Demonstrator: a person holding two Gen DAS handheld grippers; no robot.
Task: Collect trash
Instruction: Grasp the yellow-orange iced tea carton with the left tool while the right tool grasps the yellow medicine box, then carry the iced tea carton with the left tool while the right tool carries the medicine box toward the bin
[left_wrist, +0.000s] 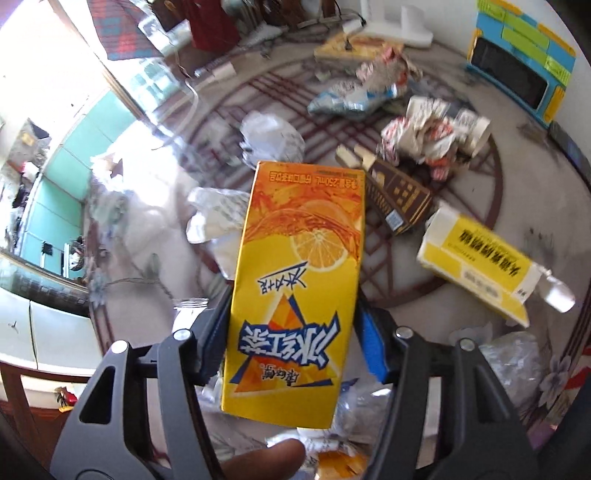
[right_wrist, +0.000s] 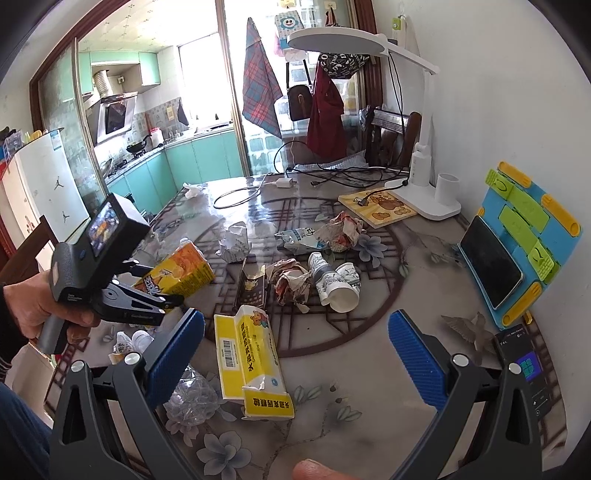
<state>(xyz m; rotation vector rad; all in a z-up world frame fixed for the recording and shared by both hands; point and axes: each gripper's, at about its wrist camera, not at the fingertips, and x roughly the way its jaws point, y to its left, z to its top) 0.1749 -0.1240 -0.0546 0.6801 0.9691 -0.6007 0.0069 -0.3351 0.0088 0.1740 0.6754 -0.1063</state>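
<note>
My left gripper (left_wrist: 291, 332) is shut on a yellow and orange drink carton (left_wrist: 295, 277), gripping its sides near the lower end. In the right wrist view the left gripper (right_wrist: 162, 299), in a person's hand, holds the carton (right_wrist: 177, 275) tilted above the table's left side. My right gripper (right_wrist: 295, 354) stands open over the table's near edge, with nothing in it. Below it on the table lies a torn yellow and white box (right_wrist: 251, 354). More trash lies mid-table: a brown box (right_wrist: 251, 288), crumpled wrappers (right_wrist: 291, 280), paper cups (right_wrist: 336, 284), a blue and white bag (right_wrist: 299, 236), white crumpled paper (right_wrist: 234, 240).
The glass-topped table (right_wrist: 406, 258) also bears a white desk lamp (right_wrist: 421, 173), a yellow book (right_wrist: 376, 206), cables (right_wrist: 236, 195), a tablet on a blue stand (right_wrist: 517, 236) and a phone (right_wrist: 528, 373) at the right edge. A crushed clear bottle (right_wrist: 192, 395) lies near the front left.
</note>
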